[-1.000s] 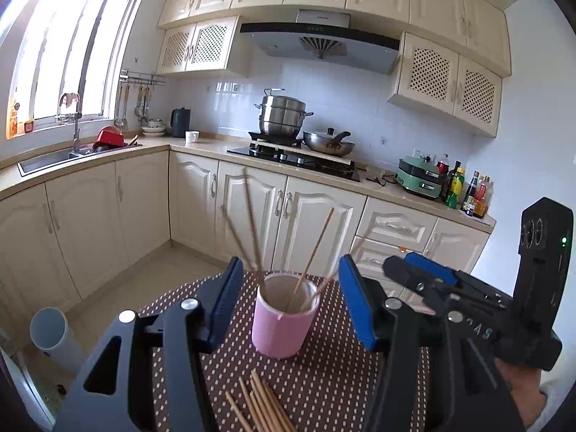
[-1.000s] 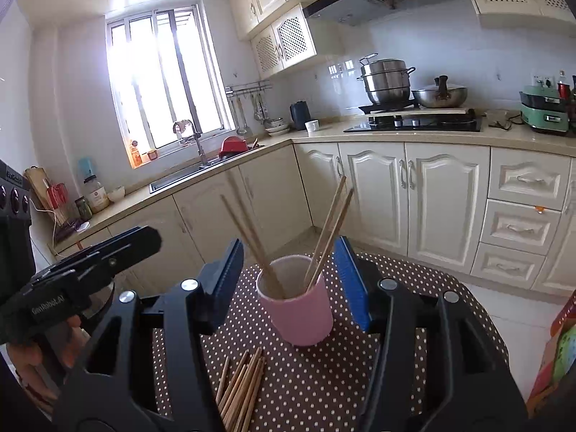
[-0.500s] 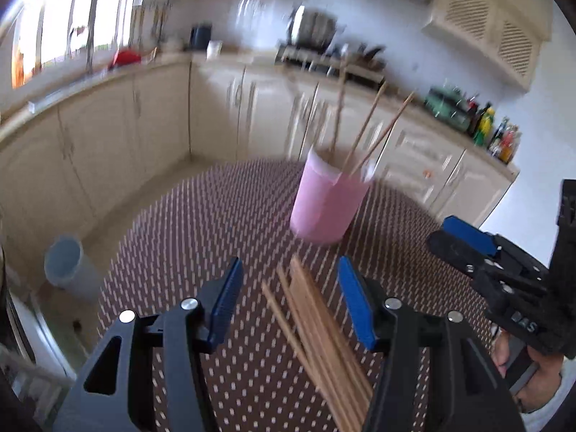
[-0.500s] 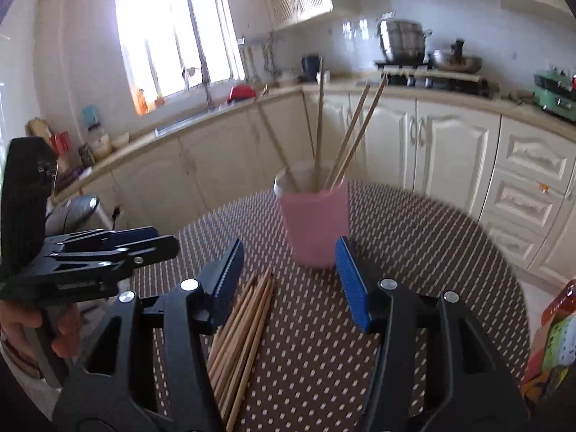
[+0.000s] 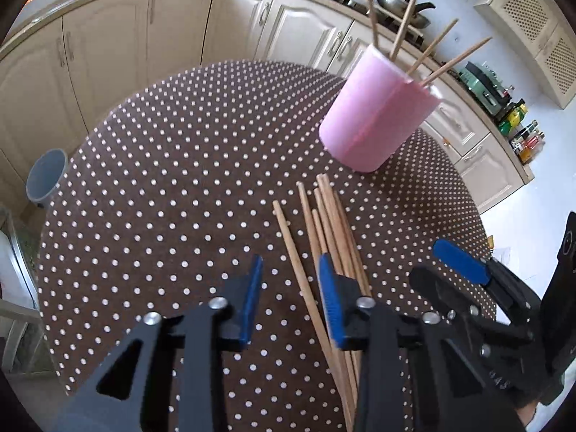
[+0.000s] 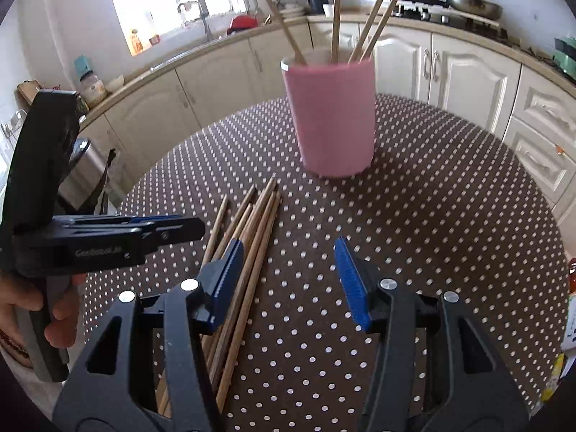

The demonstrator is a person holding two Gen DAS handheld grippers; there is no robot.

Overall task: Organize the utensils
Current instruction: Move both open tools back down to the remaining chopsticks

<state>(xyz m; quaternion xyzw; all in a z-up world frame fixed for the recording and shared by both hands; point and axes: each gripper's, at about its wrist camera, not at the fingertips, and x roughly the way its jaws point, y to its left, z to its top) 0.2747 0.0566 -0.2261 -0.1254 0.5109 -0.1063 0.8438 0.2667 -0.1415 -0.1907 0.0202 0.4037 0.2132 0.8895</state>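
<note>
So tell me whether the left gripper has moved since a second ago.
Yes. The left gripper pulled back from the pink cup and dropped toward the loose chopsticks on the table.

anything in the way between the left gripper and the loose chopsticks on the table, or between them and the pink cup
Nothing visible does. The left gripper is open right over the loose chopsticks, one stick lying between its fingers. From the pile to the pink cup there is only bare dotted tablecloth. The right gripper sits off to the side.

L gripper (image 5: 289, 297) is held low over the dotted table (image 5: 162, 180), jaws apart w/ one loose chopstick (image 5: 295, 252) seen between them. Remaining loose chopsticks (image 5: 334, 230) are bundled beside it. Pink cup (image 5: 374, 115) w/ four sticks is seen beyond; R gripper (image 5: 468, 270) at right.
</note>
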